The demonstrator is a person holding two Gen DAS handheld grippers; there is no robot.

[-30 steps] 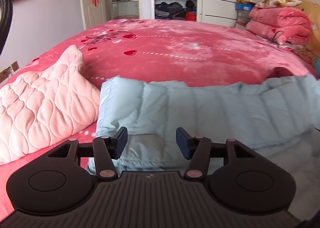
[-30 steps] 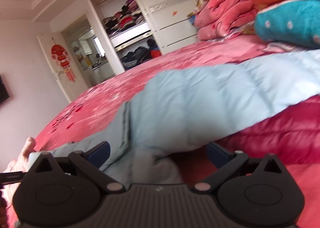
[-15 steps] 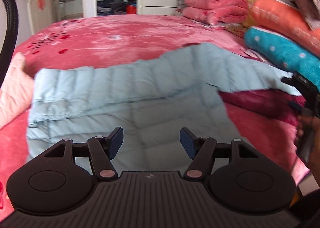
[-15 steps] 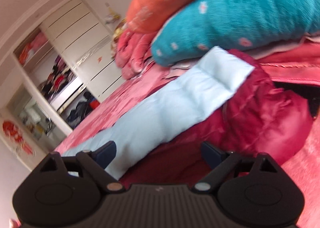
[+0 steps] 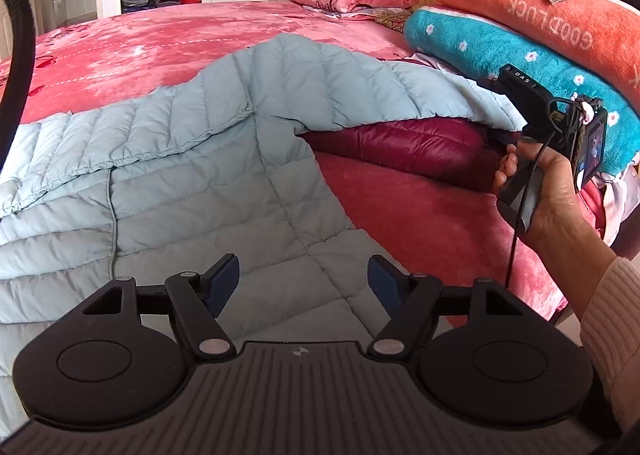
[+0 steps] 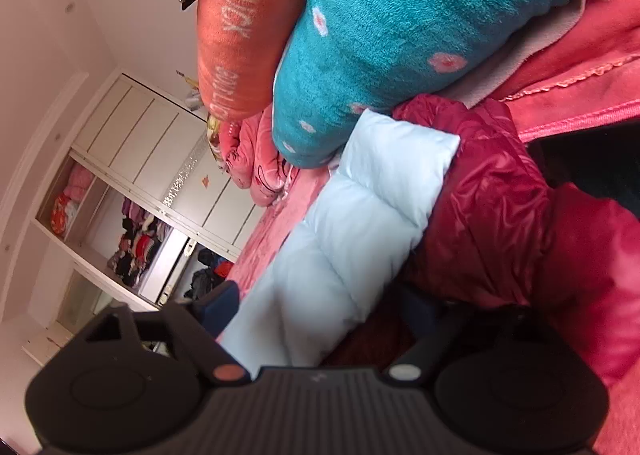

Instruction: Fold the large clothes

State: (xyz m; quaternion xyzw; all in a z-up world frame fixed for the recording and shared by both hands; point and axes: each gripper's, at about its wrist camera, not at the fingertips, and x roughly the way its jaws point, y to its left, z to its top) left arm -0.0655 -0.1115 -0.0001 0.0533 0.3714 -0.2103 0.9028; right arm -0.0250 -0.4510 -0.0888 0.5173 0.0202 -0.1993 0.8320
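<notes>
While between right fingers, jacket sleeve.

Left gripper angled downward, jaws wide apart and just been opening, nothing between the blue pads. Right gripper rolled hard to one side, jaws just been closing yet apart, a pale blue sleeve between them. Right hand wrapped around its handle, cream cuff at the wrist.
</notes>
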